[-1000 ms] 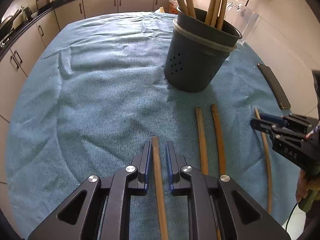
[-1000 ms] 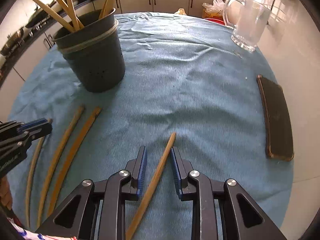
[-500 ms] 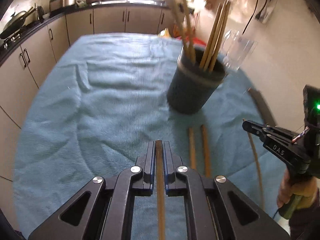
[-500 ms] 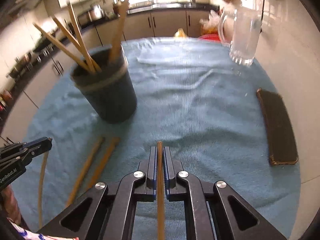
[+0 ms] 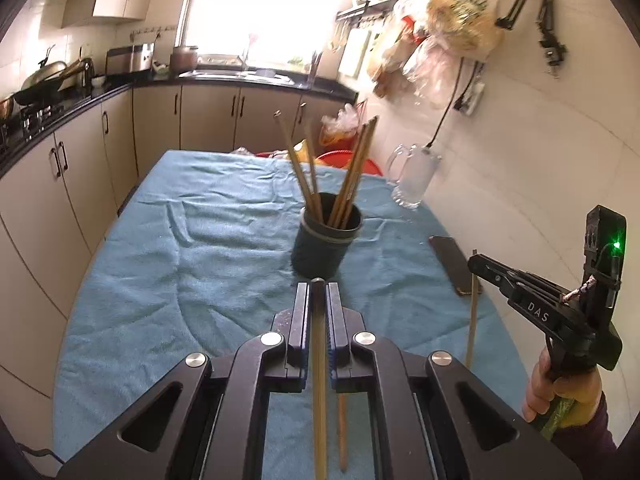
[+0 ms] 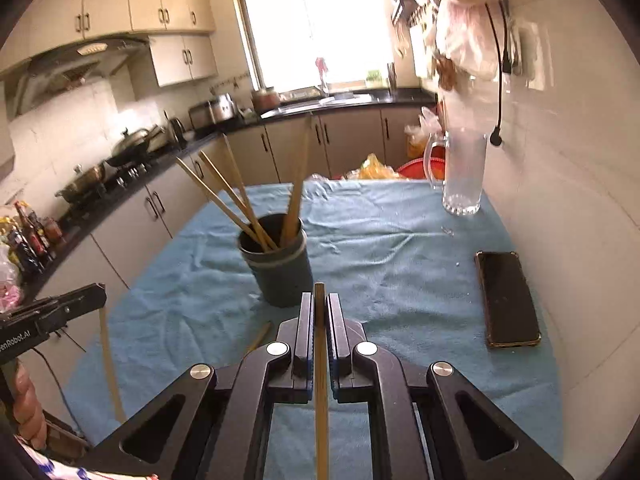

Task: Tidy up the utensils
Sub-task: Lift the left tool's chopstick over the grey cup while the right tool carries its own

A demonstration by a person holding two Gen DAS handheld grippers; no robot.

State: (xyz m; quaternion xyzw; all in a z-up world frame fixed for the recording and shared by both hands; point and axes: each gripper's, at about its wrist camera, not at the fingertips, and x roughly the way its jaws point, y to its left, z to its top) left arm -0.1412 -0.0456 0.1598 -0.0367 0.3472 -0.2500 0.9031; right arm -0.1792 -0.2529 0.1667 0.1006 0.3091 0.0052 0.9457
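Note:
A dark utensil holder (image 5: 325, 246) stands on the blue cloth with several wooden chopsticks in it; it also shows in the right wrist view (image 6: 280, 268). My left gripper (image 5: 318, 292) is shut on a wooden chopstick (image 5: 319, 380) and holds it above the table, short of the holder. My right gripper (image 6: 319, 304) is shut on another wooden chopstick (image 6: 321, 392), also raised. The right gripper shows in the left wrist view (image 5: 476, 262) with its chopstick (image 5: 472, 312) hanging down. A loose chopstick (image 5: 342, 432) lies on the cloth below.
A black phone (image 6: 506, 298) lies on the cloth at the right, near the wall. A glass mug (image 6: 460, 172) stands at the far right. Kitchen cabinets (image 5: 48, 184) run along the left. The cloth-covered table (image 5: 200, 264) spreads left of the holder.
Both grippers closed on a chopstick each and lifted them off the cloth. Both have risen and pulled back, so the holder looks smaller and farther.

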